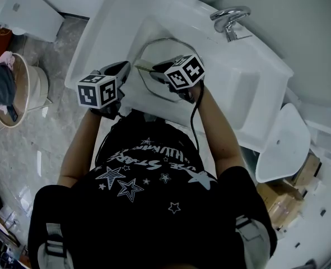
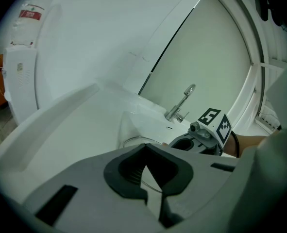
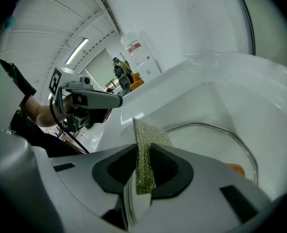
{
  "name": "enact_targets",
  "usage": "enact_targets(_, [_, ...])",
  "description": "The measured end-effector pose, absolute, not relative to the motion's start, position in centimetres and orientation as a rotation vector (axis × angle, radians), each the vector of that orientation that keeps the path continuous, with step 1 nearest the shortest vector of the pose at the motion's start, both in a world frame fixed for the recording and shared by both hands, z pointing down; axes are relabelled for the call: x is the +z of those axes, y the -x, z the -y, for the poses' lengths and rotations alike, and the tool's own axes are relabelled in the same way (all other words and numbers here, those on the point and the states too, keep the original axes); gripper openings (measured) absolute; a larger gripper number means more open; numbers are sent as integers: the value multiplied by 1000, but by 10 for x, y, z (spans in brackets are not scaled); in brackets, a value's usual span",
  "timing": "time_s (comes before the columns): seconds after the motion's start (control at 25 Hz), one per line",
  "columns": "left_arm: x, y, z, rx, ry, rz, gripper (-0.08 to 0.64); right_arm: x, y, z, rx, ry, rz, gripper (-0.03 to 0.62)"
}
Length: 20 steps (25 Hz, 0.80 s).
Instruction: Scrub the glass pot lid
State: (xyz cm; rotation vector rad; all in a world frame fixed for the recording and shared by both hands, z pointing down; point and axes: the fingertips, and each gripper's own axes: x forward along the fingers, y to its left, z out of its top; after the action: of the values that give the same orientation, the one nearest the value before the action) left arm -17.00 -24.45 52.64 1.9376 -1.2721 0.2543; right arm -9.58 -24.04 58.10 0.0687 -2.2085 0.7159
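Note:
The glass pot lid [image 1: 162, 52] leans in the basin of a white sink [image 1: 112, 29]; its metal rim [image 3: 216, 130] arcs across the right gripper view. My left gripper [image 1: 125, 72] is at the lid's left edge. In its own view the left gripper [image 2: 150, 178] is shut, with the lid's rim [image 2: 133, 141] running into the slit between the jaws. My right gripper [image 1: 154, 73] points left over the lid, and in its own view the right gripper [image 3: 143, 174] is shut on a flat scouring pad [image 3: 145, 149] standing on edge. The pad [image 1: 143, 67] sticks out just above the glass.
A chrome faucet [image 1: 229, 18] stands at the sink's back rim. A small orange piece [image 3: 235, 169] shows by the lid's far edge. A round tub [image 1: 19, 88] sits on the floor to the left, and a white seat-like part [image 1: 283, 144] lies to the right.

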Motion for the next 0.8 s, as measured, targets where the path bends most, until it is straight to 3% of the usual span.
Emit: enact_targets(0.8, [525, 136, 194, 270, -1929, 1288, 8, 562, 30, 166, 816, 41, 2253, 84])
